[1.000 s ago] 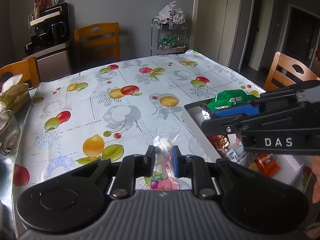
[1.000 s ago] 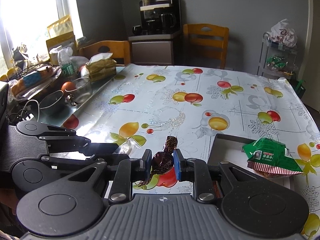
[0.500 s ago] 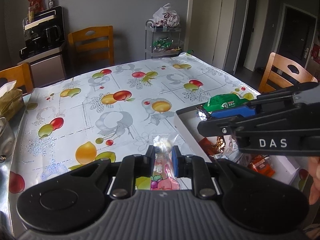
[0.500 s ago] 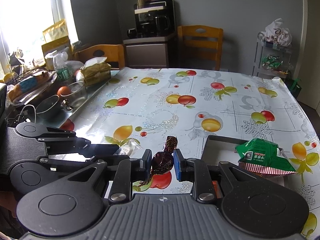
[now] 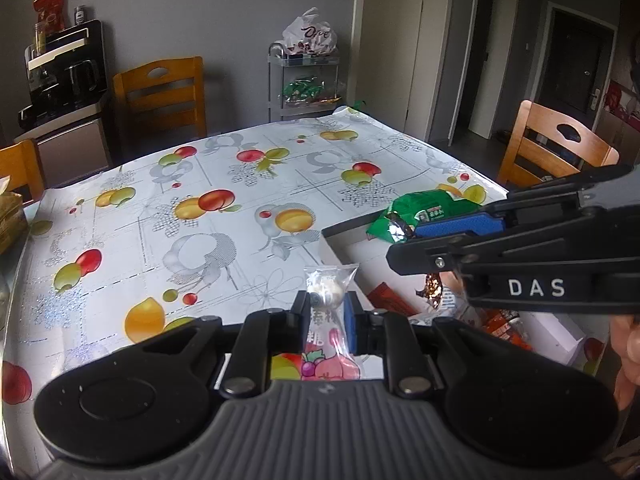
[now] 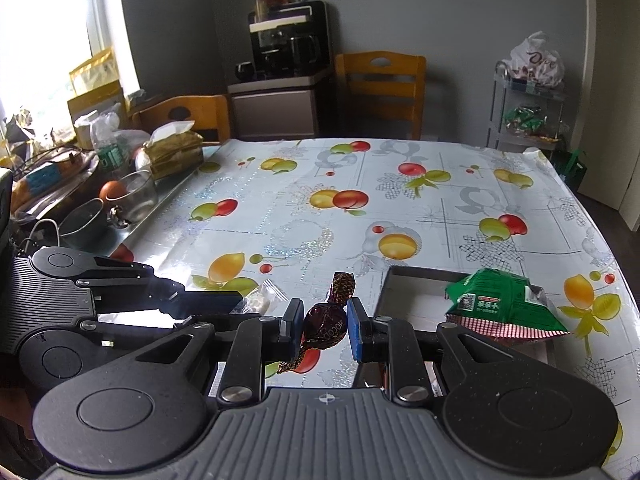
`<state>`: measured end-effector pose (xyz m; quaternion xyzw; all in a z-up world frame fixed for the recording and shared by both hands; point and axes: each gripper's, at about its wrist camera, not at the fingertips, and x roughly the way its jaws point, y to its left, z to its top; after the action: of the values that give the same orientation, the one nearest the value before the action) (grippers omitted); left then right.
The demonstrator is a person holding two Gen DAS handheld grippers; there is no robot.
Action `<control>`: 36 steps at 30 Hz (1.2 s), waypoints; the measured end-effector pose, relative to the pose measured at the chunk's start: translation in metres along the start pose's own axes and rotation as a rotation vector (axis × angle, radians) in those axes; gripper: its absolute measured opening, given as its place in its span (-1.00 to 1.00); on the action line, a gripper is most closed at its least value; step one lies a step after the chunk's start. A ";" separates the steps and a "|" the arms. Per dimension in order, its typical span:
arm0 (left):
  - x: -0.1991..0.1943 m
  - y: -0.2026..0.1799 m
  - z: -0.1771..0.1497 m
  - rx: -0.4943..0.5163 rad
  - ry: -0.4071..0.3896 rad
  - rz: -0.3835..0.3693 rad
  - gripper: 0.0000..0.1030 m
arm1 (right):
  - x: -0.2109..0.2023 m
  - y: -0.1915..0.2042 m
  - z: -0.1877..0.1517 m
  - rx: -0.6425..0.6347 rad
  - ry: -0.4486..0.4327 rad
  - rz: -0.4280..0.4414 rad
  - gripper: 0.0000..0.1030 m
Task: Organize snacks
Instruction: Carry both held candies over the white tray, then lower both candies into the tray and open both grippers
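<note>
My left gripper (image 5: 326,314) is shut on a clear-wrapped candy packet (image 5: 326,300) with a pale ball inside and a pink fruit print, held above the table. My right gripper (image 6: 324,326) is shut on a dark brown foil chocolate (image 6: 326,326); in the left wrist view it (image 5: 404,242) reaches in from the right above the white box (image 5: 340,252). The box holds a green snack bag (image 5: 424,210) on its far rim and several red and orange packets (image 5: 500,326). In the right wrist view the green bag (image 6: 504,306) rests on the box (image 6: 416,292).
A fruit-print tablecloth (image 5: 224,216) covers the table. A glass bowl (image 6: 136,196), a metal bowl (image 6: 86,224) and a tissue pack (image 6: 174,152) stand at the table's left edge. Wooden chairs (image 5: 554,150) stand around it. A wire rack with snacks (image 5: 306,84) stands by the wall.
Both grippers have lifted a little and shifted toward the box, each still holding its candy. The view now shows more of the room and box.
</note>
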<state>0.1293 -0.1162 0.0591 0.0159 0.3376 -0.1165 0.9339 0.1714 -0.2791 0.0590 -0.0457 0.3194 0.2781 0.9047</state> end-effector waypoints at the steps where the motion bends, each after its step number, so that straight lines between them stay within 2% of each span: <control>1: 0.001 -0.001 0.001 0.003 0.000 -0.002 -0.73 | 0.000 -0.001 0.000 0.002 0.000 -0.002 -0.52; 36: 0.030 -0.064 0.017 0.104 0.012 -0.146 -0.73 | -0.033 -0.056 -0.025 0.111 -0.010 -0.130 -0.52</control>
<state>0.1476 -0.1865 0.0564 0.0406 0.3369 -0.2018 0.9188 0.1662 -0.3488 0.0542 -0.0148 0.3262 0.2009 0.9236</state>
